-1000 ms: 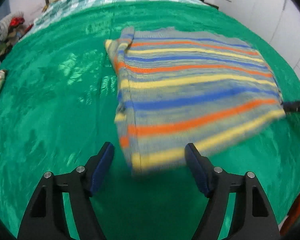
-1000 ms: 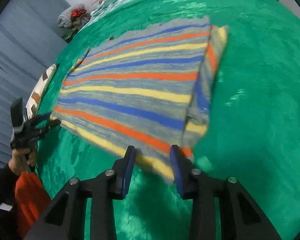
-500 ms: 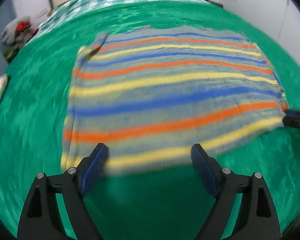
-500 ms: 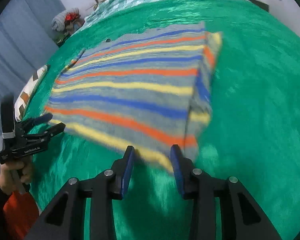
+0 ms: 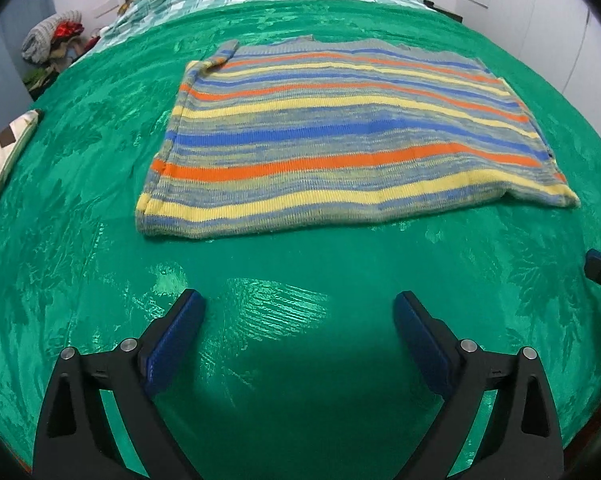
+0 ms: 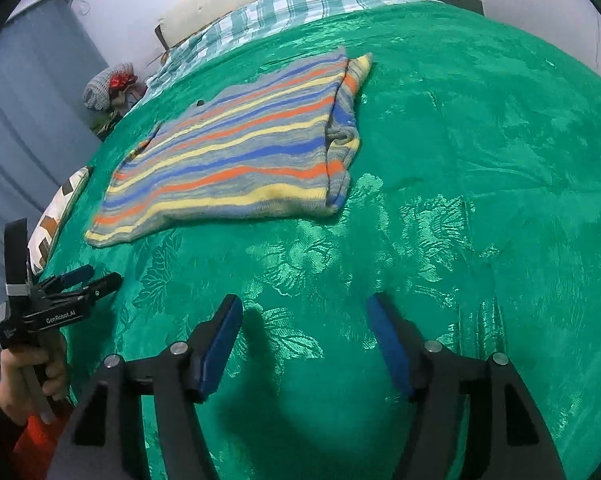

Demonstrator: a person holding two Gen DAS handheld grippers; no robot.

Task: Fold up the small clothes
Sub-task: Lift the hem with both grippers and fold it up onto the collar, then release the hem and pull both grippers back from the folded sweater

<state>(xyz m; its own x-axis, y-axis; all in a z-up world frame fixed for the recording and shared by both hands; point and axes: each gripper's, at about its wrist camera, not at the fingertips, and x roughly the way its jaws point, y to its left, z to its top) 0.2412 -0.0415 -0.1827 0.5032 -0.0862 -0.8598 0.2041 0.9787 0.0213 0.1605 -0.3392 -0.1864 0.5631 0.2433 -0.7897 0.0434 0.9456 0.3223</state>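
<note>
On glossy bedspread [image 5: 80,208] — ribbed striped sweater [image 5: 340,140]

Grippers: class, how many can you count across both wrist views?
2: left gripper open over the green blanket; right gripper open too, both short of the striped sweater.
</note>
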